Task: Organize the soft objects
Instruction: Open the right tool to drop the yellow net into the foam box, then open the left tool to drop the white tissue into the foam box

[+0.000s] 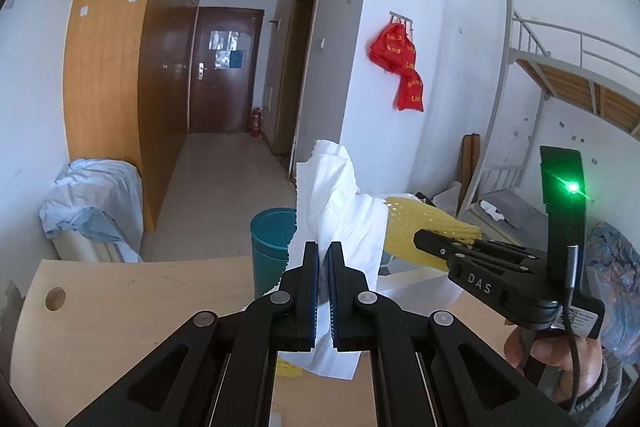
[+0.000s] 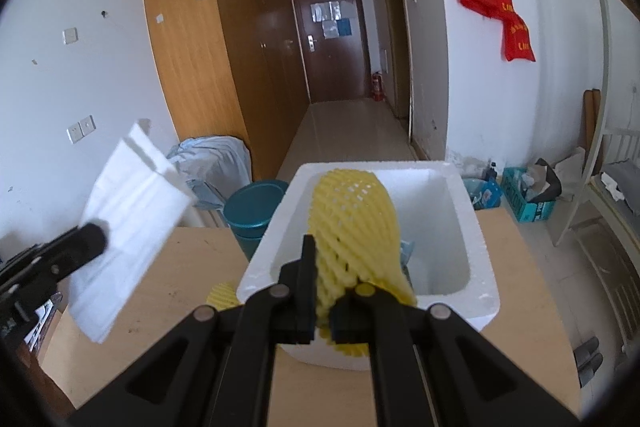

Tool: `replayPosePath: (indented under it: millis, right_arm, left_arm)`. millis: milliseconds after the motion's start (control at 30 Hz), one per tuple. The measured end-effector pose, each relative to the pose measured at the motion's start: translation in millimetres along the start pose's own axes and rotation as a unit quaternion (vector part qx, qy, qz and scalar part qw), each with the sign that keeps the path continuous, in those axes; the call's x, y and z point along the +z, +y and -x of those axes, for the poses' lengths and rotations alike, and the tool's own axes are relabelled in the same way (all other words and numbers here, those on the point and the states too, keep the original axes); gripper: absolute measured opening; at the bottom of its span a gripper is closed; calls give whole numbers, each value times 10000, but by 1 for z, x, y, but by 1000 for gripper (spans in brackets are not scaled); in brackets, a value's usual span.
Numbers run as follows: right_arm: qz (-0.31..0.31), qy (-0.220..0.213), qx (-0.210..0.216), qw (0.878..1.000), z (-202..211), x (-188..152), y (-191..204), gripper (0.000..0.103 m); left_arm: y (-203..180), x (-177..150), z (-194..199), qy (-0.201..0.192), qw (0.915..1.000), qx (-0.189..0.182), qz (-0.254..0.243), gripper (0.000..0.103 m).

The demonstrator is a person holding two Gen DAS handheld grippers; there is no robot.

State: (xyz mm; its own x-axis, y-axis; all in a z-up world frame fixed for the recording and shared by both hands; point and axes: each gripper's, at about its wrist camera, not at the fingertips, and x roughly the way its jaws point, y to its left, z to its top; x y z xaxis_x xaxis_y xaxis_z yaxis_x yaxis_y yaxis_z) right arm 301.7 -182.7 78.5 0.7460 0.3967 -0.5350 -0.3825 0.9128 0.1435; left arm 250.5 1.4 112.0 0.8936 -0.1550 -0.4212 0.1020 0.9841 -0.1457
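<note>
Your work surface is a pale wooden counter, scuffed, with a round hole near its 9 o'clock edge in the left wrist view. The room beyond it has white walls, a tall wooden wardrobe, and a corridor running to a dark brown door at 12 o'clock with a red fire extinguisher beside it. A teal bin stands behind the counter; red bags with yellow lettering too small to read hang at 1 o'clock; a bunk bed frame sits at 3 o'clock. Your left tool is clamped shut on a white foam sheet, held up off the counter. Your right tool is clamped shut on a yellow foam net sleeve, held over the open white polystyrene box on the counter. A second yellow net lies on the counter at the box's 9 o'clock. The right tool's body reads "DAS".
</note>
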Motion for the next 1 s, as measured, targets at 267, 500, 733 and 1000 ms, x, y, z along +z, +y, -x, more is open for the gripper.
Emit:
replayPosePath:
  millis: [267, 500, 733, 1000]
  right_arm:
    - [-54, 269, -103, 9996, -18, 1, -5, 7]
    - [-42, 332, -218, 9992, -14, 0, -5, 9]
    - [0, 11, -284, 9996, 2, 0, -5, 63]
    - [-112, -133, -203, 9996, 16, -2, -13, 67]
  left_arm:
    - [1, 0, 0, 12, 10000, -26, -41, 5]
    - [3, -1, -4, 69, 10000, -30, -43, 5]
    - [0, -4, -10, 153, 9998, -135, -89, 5]
    - [1, -4, -15, 185, 9997, -110, -97, 5]
